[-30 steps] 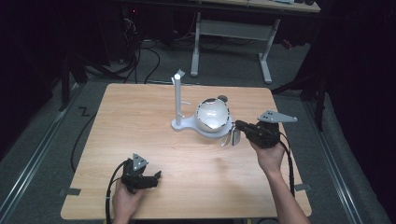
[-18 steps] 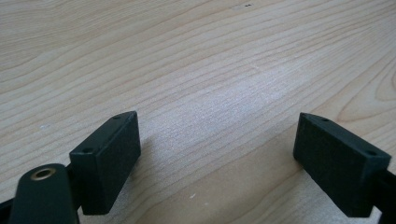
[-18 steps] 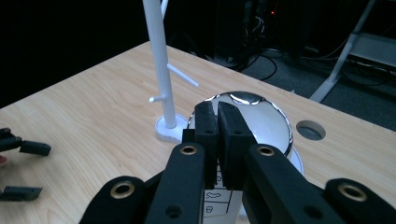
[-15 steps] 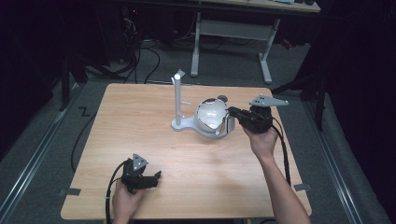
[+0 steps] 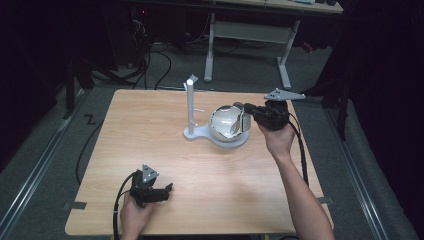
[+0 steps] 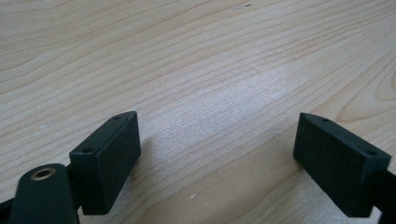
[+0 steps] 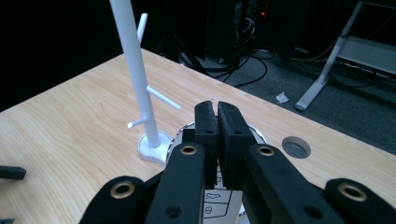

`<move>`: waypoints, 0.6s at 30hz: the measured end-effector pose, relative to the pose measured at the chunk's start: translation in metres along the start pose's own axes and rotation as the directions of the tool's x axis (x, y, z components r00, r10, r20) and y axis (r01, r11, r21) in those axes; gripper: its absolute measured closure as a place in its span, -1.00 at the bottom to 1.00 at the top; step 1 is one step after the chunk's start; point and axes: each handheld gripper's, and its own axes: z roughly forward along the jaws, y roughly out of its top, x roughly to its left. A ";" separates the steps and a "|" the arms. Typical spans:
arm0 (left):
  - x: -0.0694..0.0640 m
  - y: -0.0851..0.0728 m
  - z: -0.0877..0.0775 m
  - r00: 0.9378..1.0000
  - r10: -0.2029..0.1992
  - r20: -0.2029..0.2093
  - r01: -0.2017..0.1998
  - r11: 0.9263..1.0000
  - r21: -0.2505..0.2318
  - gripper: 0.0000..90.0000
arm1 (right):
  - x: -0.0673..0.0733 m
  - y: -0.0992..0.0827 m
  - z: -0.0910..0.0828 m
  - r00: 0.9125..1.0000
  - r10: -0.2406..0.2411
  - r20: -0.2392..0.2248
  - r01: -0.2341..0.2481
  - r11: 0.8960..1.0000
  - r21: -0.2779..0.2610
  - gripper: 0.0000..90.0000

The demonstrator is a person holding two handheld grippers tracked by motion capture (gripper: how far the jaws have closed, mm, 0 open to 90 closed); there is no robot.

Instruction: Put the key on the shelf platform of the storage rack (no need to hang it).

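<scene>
The right gripper (image 5: 243,116) is lifted above the far right part of the wooden bench (image 5: 150,150); its fingers (image 7: 206,122) are pressed together on the rim of a shiny round mug (image 5: 227,125), which has a white printed side. In the high view the mug hangs tilted, with its opening turned toward the person, over the round white base of the mug stand (image 5: 191,107); whether it touches this base I cannot tell. In the right gripper view the stand's white pole (image 7: 135,70) rises just to the left of the fingers, with short pegs on it. The left gripper (image 5: 165,189) rests low at the near left edge of the bench, well apart from the stand; its fingers (image 6: 105,161) are spread wide, with bare wood between them.
</scene>
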 end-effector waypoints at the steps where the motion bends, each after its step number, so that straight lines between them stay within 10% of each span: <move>1: 0.000 0.000 0.000 1.000 0.002 0.001 -0.002 1.000 -0.001 -0.66 | -0.001 0.001 0.001 1.000 0.000 0.003 0.000 1.000 0.000 0.96; 18: 0.000 0.000 0.000 1.000 0.002 0.000 -0.002 1.000 -0.001 -0.66 | -0.010 -0.001 0.032 0.999 0.034 0.039 -0.035 0.999 0.033 0.96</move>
